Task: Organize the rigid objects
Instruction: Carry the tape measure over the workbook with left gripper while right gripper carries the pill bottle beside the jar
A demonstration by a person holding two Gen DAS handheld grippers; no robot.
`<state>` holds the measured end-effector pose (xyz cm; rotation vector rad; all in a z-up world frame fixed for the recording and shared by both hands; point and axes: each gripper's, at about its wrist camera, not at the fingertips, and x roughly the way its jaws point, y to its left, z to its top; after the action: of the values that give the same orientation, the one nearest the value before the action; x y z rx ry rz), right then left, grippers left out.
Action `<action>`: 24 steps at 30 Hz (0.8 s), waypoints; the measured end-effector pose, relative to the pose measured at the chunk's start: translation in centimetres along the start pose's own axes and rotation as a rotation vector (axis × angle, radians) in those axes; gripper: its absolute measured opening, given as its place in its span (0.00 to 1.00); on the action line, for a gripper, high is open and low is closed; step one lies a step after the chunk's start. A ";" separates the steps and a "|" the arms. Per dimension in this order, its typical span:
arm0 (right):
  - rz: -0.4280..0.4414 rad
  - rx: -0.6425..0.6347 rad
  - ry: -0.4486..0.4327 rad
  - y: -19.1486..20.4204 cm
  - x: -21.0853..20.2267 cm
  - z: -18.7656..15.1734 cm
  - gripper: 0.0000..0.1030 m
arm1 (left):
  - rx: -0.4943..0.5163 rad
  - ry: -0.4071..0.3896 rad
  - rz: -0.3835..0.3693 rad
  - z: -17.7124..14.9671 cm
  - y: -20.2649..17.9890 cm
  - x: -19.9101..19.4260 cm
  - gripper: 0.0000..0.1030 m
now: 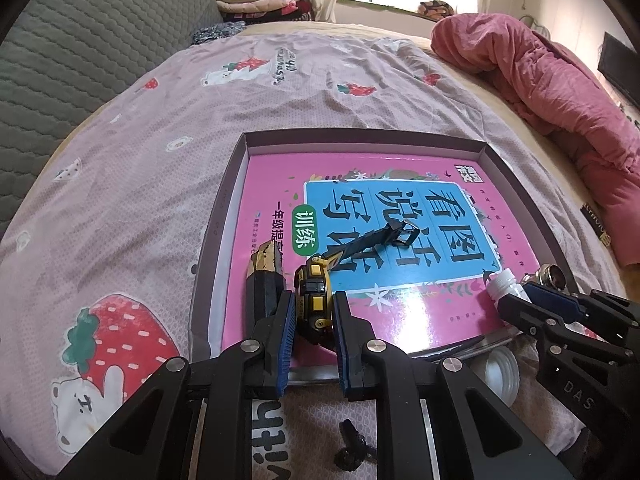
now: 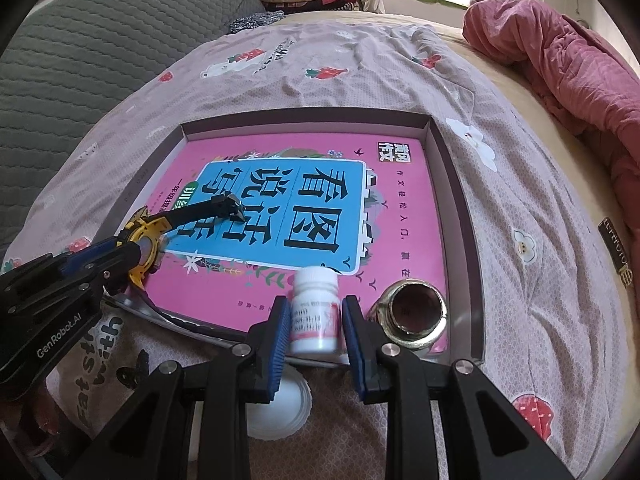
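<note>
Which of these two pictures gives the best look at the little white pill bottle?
The right wrist view: the white pill bottle stands centred between the right hand-held gripper pads, label and cap visible. The left wrist view shows only its capped end at the far right, partly hidden.

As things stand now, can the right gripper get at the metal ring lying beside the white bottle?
Probably not yet. The right gripper is shut on the white bottle, so its jaws are occupied. The metal ring lies uncovered just to the right on the pink book; nothing else blocks it.
</note>
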<state>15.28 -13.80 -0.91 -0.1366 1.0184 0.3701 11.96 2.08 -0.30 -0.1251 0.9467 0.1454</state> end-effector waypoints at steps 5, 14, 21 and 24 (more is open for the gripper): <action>0.001 0.002 -0.004 -0.1 -0.1 -0.1 0.26 | -0.004 -0.003 -0.003 -0.1 0.1 -0.2 0.18; 0.030 0.015 -0.060 -0.2 -1.5 -0.5 0.26 | -0.010 -0.015 -0.010 0.1 0.2 -1.1 0.18; 0.061 0.024 -0.132 -0.5 -3.4 -1.0 0.27 | -0.027 -0.023 -0.018 0.0 0.5 -1.9 0.18; 0.069 0.020 -0.152 -0.5 -4.0 -1.0 0.27 | -0.034 -0.026 -0.022 0.0 0.7 -2.1 0.18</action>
<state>12.75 -15.49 1.90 -0.0544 0.8783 0.4266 10.59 2.63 1.38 -0.1647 0.9173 0.1429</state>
